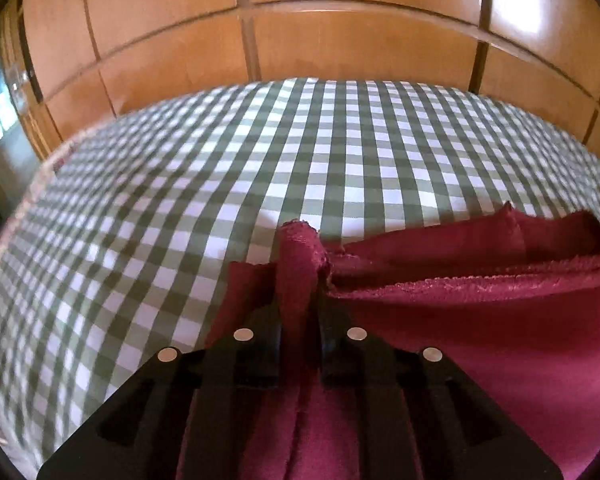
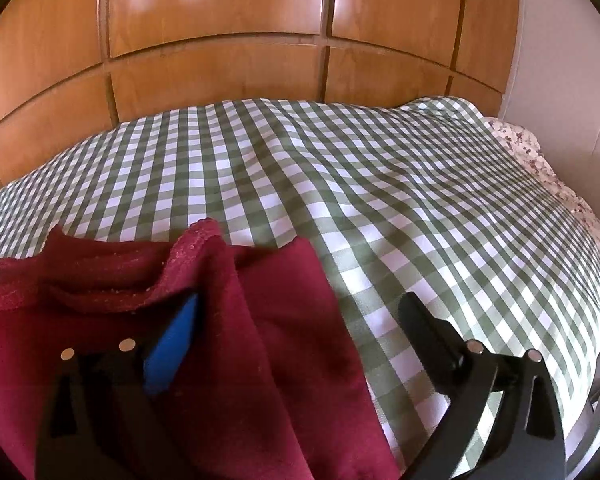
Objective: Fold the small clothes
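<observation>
On a bed spread with a green-and-white checked cover (image 1: 260, 168), we see a dark red garment (image 1: 480, 320) lying crumpled at the near edge; its frayed hem runs across the left wrist view, and a folded flap rises toward the far side. The left gripper (image 1: 300, 300) has its fingers pressed together on a bunched ridge of the red cloth, which stands up between them and trails back over the tool; in the right wrist view, the right gripper (image 2: 300, 312) stands spread wide, its blue-padded finger (image 2: 172, 344) tucked against a raised fold of the garment while the other black finger hangs over the bare checked cover, gripping nothing. Behind the bed we see wooden wardrobe panels (image 2: 220, 20); a floral-print sheet (image 2: 540, 168) peeks out at the cover's right edge.
</observation>
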`<state>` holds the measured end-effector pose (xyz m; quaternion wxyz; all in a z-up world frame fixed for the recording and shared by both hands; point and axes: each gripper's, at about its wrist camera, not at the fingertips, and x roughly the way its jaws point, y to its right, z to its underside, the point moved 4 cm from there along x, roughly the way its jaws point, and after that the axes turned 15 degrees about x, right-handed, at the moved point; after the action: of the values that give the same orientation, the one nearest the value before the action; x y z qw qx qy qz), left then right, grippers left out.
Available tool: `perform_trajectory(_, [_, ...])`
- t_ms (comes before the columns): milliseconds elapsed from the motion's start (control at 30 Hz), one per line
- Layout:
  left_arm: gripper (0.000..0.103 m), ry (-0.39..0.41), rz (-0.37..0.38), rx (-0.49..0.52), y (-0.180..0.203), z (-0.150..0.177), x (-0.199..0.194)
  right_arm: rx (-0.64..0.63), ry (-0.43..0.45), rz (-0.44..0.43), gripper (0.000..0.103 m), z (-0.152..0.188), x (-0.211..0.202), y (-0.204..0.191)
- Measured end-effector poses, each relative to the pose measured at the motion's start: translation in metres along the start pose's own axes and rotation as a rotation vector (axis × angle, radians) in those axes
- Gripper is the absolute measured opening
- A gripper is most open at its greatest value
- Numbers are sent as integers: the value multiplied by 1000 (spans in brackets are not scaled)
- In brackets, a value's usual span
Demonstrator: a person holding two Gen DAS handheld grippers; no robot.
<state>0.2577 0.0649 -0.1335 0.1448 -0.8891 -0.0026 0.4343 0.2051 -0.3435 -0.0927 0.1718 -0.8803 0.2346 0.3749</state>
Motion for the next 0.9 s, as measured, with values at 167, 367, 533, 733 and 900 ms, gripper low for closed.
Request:
perform_trajectory(167, [75, -7, -79, -31, -11, 1, -9, -12, 16, 25, 100, 1, -2, -2])
perform_trajectory(367, [80, 144, 49, -143, -4, 14, -71, -15, 21, 30, 100, 1, -2, -2])
perform_trajectory(533, [81, 131, 57, -60, 23, 27, -74, -18, 25, 33, 101, 0, -3, -2])
perform_trajectory(733, [86, 69, 64, -70, 19, 44, -39, -22, 28, 36, 101, 1, -4, -2])
perform_trajectory(900, [87, 105, 73, -80, 17, 49, -52, -23, 31, 36, 101, 0, -5, -2])
